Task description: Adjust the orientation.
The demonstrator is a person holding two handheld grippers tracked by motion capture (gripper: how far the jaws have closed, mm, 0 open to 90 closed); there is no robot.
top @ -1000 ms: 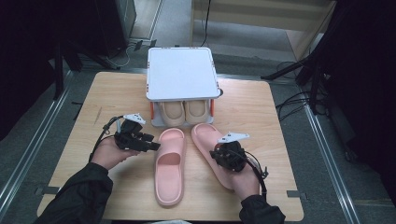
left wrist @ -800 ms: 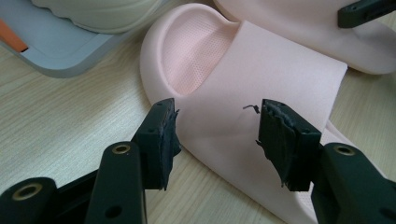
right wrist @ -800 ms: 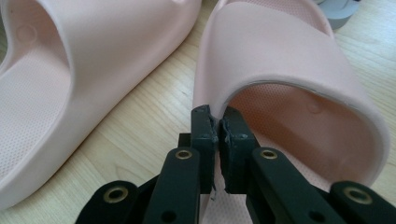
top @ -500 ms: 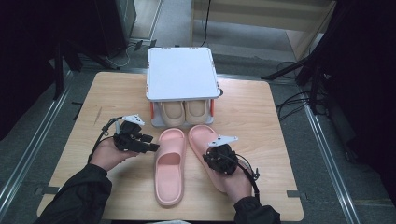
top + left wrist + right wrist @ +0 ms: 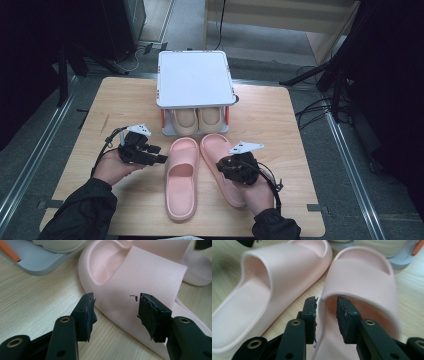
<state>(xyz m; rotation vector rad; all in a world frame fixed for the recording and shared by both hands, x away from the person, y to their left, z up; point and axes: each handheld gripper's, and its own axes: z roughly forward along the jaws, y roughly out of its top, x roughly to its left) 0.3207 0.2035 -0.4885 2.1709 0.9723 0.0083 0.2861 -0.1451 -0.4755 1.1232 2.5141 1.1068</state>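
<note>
Two pink slippers lie side by side on the wooden table, the left one (image 5: 181, 175) and the right one (image 5: 216, 149). My right gripper (image 5: 226, 169) sits over the right slipper's inner side. In the right gripper view its jaws (image 5: 326, 310) straddle the edge of that slipper's strap (image 5: 362, 277), and they have just been opening, with a gap beside the pads. My left gripper (image 5: 160, 157) hovers open just left of the left slipper. In the left gripper view its jaws (image 5: 116, 307) point at that slipper's side (image 5: 140, 272) with nothing between them.
A small shoe rack with a white top (image 5: 195, 77) stands at the back middle of the table (image 5: 280, 125), and a beige pair (image 5: 197, 119) rests on its lower shelf. Bare wood lies at the far left and far right. Dark equipment and cables surround the table.
The right slipper's toe has shifted slightly left, closer to the other slipper. The right hand has moved a little with it. The left hand has stayed still.
</note>
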